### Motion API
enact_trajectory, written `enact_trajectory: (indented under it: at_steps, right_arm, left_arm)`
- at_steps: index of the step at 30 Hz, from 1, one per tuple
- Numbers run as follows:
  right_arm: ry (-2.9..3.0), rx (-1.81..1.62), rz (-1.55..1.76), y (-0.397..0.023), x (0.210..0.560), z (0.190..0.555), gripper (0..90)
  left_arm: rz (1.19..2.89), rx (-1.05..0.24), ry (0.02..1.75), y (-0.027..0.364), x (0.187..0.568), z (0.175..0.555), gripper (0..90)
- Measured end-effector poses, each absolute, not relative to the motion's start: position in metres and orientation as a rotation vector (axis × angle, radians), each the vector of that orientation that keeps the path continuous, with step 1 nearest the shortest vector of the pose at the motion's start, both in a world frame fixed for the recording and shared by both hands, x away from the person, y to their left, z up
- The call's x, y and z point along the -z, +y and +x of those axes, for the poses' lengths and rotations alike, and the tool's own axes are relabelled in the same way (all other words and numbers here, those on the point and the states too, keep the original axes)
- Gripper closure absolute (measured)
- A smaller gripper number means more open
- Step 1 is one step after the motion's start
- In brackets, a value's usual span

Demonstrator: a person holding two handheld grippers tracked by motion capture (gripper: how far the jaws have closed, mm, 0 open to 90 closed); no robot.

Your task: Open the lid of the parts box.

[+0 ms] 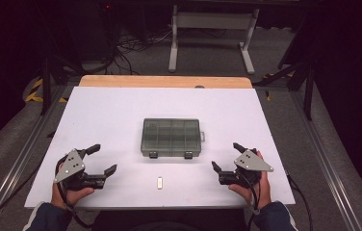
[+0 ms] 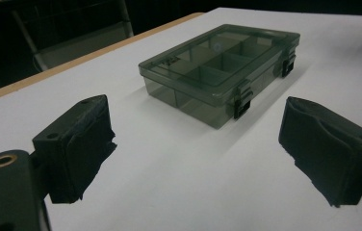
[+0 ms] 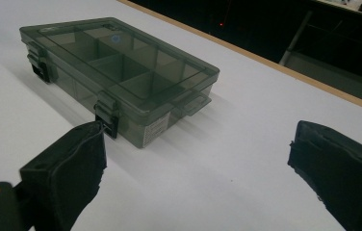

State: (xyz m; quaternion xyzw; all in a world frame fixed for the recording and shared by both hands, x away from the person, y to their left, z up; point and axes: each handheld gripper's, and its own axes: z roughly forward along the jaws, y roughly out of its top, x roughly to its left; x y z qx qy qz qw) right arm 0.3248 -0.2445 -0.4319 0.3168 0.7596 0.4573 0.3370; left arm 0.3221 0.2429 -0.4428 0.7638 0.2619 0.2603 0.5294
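A smoky-grey clear compartment box (image 1: 172, 138) lies with its lid down and two black latches on its near side, in the middle of the white tabletop (image 1: 121, 110). A small pale oblong piece (image 1: 160, 182) lies in front of it, near the table's front edge. My left gripper (image 1: 103, 159) rests at the front left, open and empty, pointing toward the box (image 2: 222, 65). My right gripper (image 1: 226, 155) rests at the front right, also open with nothing between its jaws. The right gripper view has the box (image 3: 116, 67) ahead to the left, its small handle facing me.
A wooden strip (image 1: 164, 82) borders the table's far edge. Beyond it stand a white metal frame (image 1: 213, 29) and floor cables in the dark. Metal rails (image 1: 328, 168) run along both sides. Bare white surface surrounds the box.
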Motion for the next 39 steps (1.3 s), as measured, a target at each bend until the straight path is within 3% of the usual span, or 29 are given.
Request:
enact_trajectory:
  at_steps: [13,24,26,31,39]
  right_arm:
    - [2.016,-1.216,0.795,-0.24,0.434,0.329,7.9]
    - [2.092,-1.218,0.767,-0.22,0.426,0.361,10.7]
    - [2.143,-1.231,0.738,-0.214,0.422,0.376,17.0]
    - [2.214,-1.217,0.72,-0.203,0.421,0.397,19.4]
    - [2.322,-1.189,0.724,-0.185,0.43,0.411,25.4]
  left_arm:
    - [1.88,-0.595,0.59,0.233,0.448,0.33,11.3]
    - [1.883,-0.521,0.606,0.215,0.446,0.371,11.2]
    - [1.908,-0.486,0.597,0.206,0.446,0.381,10.9]
    - [1.978,-0.501,0.578,0.181,0.447,0.399,11.9]
    - [2.067,-0.408,0.574,0.164,0.458,0.413,13.1]
